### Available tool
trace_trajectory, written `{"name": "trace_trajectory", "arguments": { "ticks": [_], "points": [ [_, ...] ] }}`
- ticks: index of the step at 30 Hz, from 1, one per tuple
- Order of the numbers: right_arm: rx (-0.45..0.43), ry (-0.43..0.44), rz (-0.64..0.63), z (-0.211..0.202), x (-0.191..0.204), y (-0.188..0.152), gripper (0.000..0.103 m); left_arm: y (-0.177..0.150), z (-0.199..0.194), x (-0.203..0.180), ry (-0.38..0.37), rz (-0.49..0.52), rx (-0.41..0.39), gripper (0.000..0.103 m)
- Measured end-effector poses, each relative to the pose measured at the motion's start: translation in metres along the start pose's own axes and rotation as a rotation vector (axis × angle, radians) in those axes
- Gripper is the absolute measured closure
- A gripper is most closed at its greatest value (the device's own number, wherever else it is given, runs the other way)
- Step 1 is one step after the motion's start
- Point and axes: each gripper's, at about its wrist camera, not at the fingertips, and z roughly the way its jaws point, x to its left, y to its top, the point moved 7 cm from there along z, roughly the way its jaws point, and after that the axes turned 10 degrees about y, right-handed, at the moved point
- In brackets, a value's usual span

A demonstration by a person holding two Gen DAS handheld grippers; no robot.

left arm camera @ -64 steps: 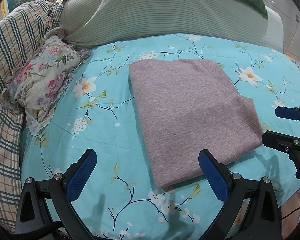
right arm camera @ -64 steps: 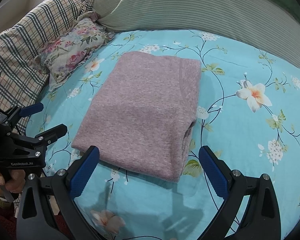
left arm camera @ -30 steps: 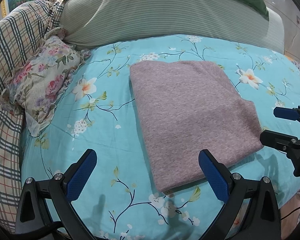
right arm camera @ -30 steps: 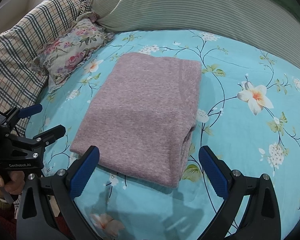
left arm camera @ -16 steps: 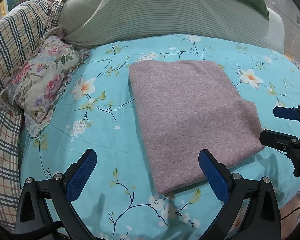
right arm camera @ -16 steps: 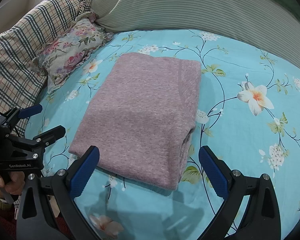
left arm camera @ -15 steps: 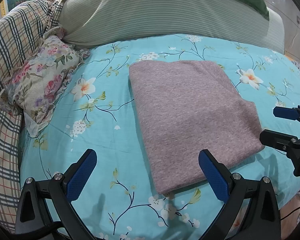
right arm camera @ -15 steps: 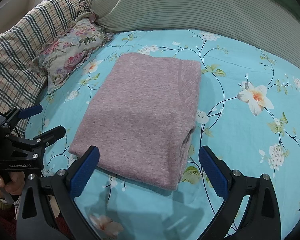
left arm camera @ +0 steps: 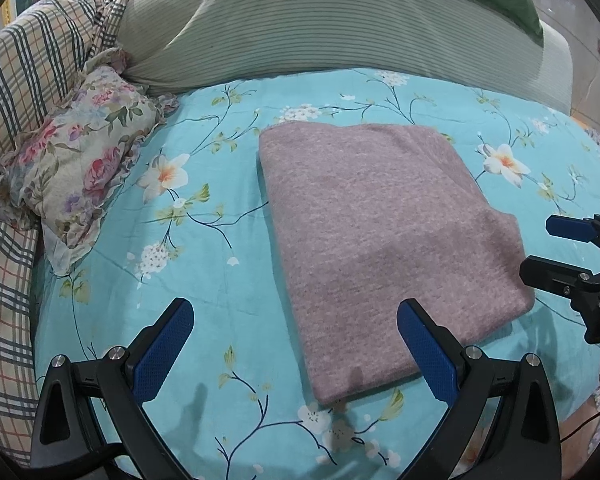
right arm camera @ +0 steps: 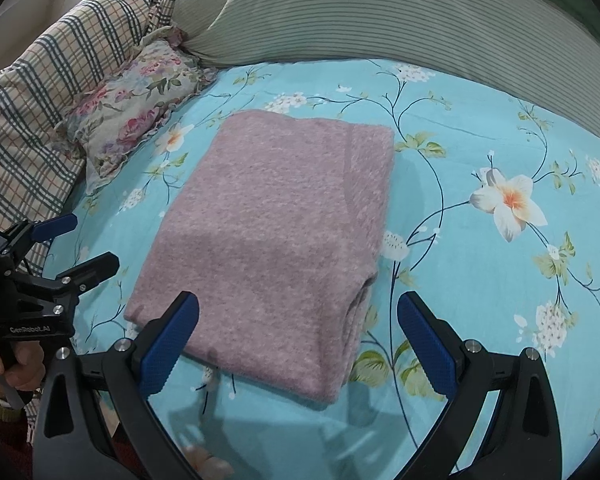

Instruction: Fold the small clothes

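A mauve knit garment (left arm camera: pixel 384 240) lies folded into a flat rectangle on the turquoise floral bedsheet (left arm camera: pixel 204 248); in the right wrist view the garment (right arm camera: pixel 276 236) shows its layered folded edge on the right side. My left gripper (left arm camera: pixel 296 344) hovers open near the garment's near-left corner, holding nothing. My right gripper (right arm camera: pixel 298 336) is open over the garment's near edge, also holding nothing. Each gripper appears at the side of the other's view: the right one (left arm camera: pixel 556 248), the left one (right arm camera: pixel 72 240), held by a hand (right arm camera: pixel 12 364).
A floral pillow (left arm camera: pixel 72 168) lies at the left, with a plaid blanket (left arm camera: pixel 16 92) behind it. A large green striped pillow (left arm camera: pixel 320 28) spans the back of the bed. Bare sheet (right arm camera: pixel 500 264) stretches right of the garment.
Both grippers have eased back very slightly; the folded garment has stayed in place and both grippers remain open.
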Motion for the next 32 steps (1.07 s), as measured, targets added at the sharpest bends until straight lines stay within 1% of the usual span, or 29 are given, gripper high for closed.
{"name": "trace_trajectory", "arguments": {
  "ticks": [5,11,22,29,32],
  "points": [
    [0.003,-0.001,0.011,0.01,-0.006,0.006,0.004,0.007,0.004,0.003,0.01,-0.011,-0.009,0.001],
    [0.004,0.005,0.032,0.018,-0.011,0.008,0.004,0.015,0.018,0.008,0.032,-0.031,-0.002,0.001],
    [0.003,0.006,0.056,0.022,-0.018,0.008,0.004,0.014,0.029,0.013,0.037,-0.048,0.024,0.001],
    [0.01,0.015,0.05,0.028,-0.012,0.008,0.004,0.014,0.027,0.017,0.042,-0.05,0.021,0.001],
    [0.019,0.018,0.067,0.035,-0.012,0.008,0.004,0.014,0.028,0.017,0.042,-0.05,0.018,0.001]
  ]
}}
